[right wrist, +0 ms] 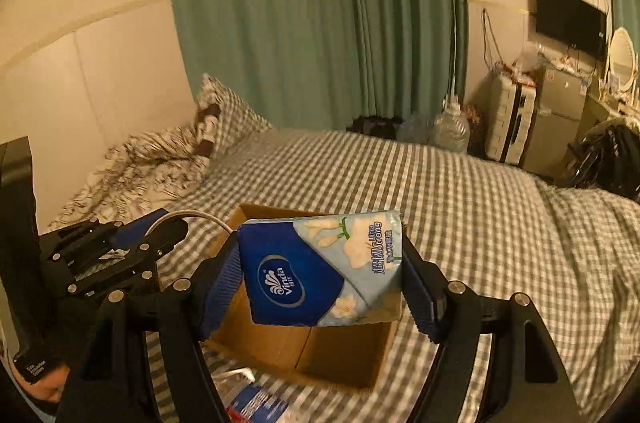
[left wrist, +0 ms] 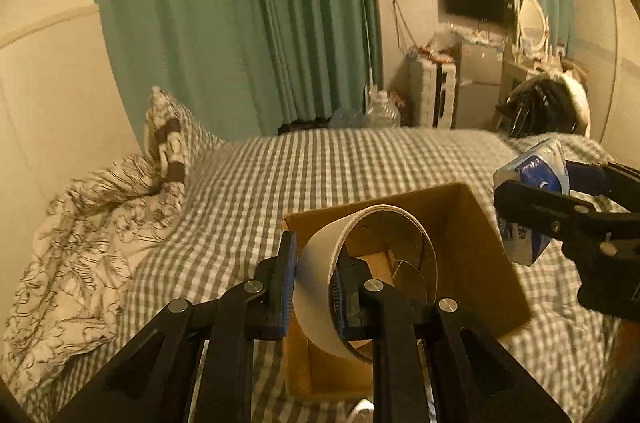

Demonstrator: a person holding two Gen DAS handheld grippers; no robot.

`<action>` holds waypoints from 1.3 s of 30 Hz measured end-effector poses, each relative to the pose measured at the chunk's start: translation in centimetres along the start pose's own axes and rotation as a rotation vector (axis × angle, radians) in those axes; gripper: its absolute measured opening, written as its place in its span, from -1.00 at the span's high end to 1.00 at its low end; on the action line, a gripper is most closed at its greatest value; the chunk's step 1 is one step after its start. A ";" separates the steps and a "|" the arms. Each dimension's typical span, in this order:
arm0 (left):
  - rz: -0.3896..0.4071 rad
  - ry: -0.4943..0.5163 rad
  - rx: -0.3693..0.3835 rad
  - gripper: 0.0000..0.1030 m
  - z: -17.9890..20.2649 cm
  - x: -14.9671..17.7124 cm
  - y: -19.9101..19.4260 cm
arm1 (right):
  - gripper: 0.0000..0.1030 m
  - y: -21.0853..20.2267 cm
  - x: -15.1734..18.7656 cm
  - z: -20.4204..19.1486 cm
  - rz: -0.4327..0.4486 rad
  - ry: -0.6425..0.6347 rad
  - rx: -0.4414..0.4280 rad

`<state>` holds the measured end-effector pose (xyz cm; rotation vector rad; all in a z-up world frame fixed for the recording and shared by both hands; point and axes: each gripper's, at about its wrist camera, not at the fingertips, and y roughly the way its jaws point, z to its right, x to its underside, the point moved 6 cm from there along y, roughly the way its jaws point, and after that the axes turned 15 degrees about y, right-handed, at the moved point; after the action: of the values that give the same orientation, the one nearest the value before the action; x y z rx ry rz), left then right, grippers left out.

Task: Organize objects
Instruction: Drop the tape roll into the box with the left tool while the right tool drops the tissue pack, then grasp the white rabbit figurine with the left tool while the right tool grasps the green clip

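Observation:
An open cardboard box [left wrist: 476, 247] sits on the checked bed; it also shows in the right wrist view [right wrist: 340, 355]. My left gripper [left wrist: 312, 283] is shut on the wall of a wide tape roll [left wrist: 320, 275], one finger outside and one inside the ring, held over the box's near edge. My right gripper [right wrist: 320, 275] is shut on a blue Vinda tissue pack [right wrist: 320, 271], held above the box. In the left wrist view that pack [left wrist: 532, 175] and the right gripper [left wrist: 560, 207] hang at the box's right side. The left gripper [right wrist: 132, 247] shows at the left of the right wrist view.
The bed [left wrist: 320, 167] has a grey checked sheet, with a patterned quilt [left wrist: 88, 231] and pillow [left wrist: 168, 135] at the left by the wall. Green curtains, water bottles [right wrist: 448, 131], a suitcase and a dresser stand beyond. Blue packaging [right wrist: 256, 403] lies before the box.

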<state>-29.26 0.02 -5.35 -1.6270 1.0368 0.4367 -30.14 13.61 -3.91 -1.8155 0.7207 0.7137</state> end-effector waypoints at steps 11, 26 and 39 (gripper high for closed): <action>-0.118 0.024 0.093 0.34 1.7 3.2 6.7 | -0.84 6.6 1.4 2.1 -0.041 0.038 -0.053; -0.019 -0.033 -0.018 -0.92 0.6 -0.1 -5.5 | -0.91 -7.8 -1.4 1.7 0.101 -0.049 -0.017; -0.080 -0.061 -0.024 -0.92 4.9 8.8 -11.5 | -0.91 -13.4 6.2 5.7 0.018 -0.169 0.028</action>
<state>-14.12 1.12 -6.58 -1.6609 0.9202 0.4440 -16.94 22.13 -2.44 -1.7020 0.6331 0.8532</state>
